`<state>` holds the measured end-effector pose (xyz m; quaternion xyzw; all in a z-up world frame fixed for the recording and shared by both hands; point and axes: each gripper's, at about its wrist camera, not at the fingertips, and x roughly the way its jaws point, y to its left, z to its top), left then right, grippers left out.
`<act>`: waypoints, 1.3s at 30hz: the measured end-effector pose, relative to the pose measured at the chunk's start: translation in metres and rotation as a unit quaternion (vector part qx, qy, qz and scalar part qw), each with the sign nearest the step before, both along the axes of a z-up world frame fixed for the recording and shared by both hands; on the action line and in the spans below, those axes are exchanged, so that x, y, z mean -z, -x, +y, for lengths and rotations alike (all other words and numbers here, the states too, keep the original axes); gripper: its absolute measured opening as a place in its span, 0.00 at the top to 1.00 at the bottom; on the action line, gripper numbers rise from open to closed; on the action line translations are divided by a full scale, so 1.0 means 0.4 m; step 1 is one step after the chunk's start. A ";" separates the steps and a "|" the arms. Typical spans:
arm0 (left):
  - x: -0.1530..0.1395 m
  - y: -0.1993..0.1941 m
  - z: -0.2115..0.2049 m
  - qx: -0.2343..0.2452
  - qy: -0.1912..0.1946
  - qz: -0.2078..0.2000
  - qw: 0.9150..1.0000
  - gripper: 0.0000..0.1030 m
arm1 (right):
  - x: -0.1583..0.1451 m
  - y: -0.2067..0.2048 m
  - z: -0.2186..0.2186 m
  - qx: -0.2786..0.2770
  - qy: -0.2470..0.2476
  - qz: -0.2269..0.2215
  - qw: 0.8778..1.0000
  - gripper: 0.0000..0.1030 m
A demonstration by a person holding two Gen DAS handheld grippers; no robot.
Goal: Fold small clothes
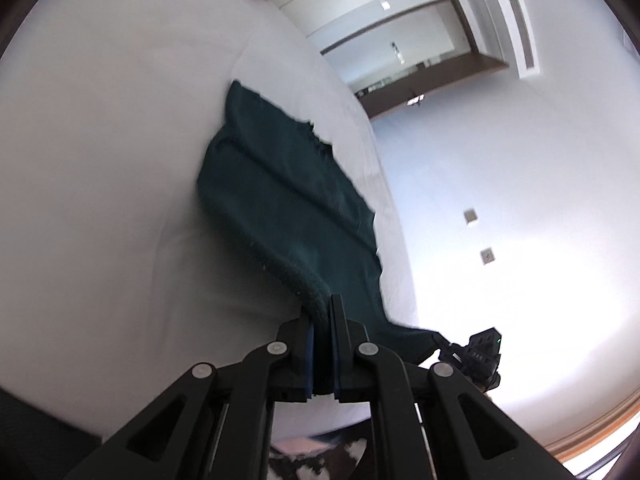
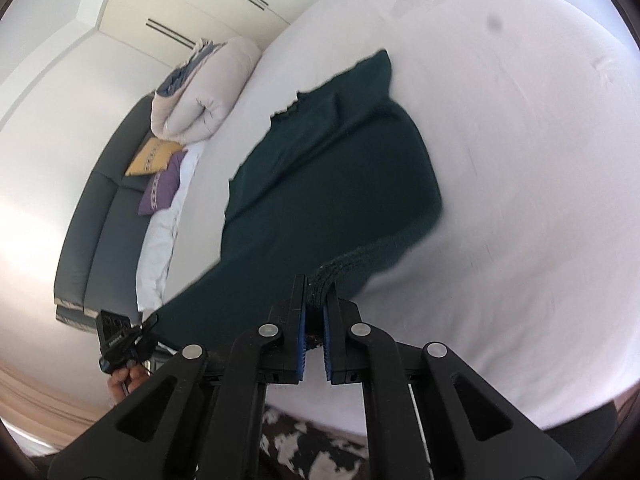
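step: mid-fold, hem lifted | L gripper & R gripper both pinching dark green garment edge over white bed | next: carry edge fwd, lay flat, let go

around me i see a wide white bed sheet, smooth with a few faint creases. at its far end lies a rolled beige duvet, and just beside that a yellow cushion touching a purple cushion. both rest against a dark grey headboard. behind it stand cream wardrobe doors. on the other side i see a pale wall with two small switch plates and a dark-framed doorway. below me is a brown-and-white patterned rug.
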<state>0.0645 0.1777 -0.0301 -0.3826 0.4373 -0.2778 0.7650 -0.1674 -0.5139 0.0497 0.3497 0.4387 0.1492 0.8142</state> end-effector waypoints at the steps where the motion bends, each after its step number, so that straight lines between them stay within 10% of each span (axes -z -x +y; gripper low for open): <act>1: -0.002 -0.017 0.003 -0.006 0.006 -0.001 1.000 0.94 | -0.007 -0.020 -0.004 0.005 -0.003 -0.003 1.000 0.95; 23: -0.005 -0.551 -0.038 -0.063 0.001 0.001 0.998 0.94 | -0.057 -0.656 -0.120 0.105 0.034 -0.023 0.994 0.95; 39: 0.202 -0.842 -0.103 -0.081 -0.064 0.067 0.992 0.88 | 0.182 -1.072 -0.136 0.142 0.079 0.062 0.985 0.92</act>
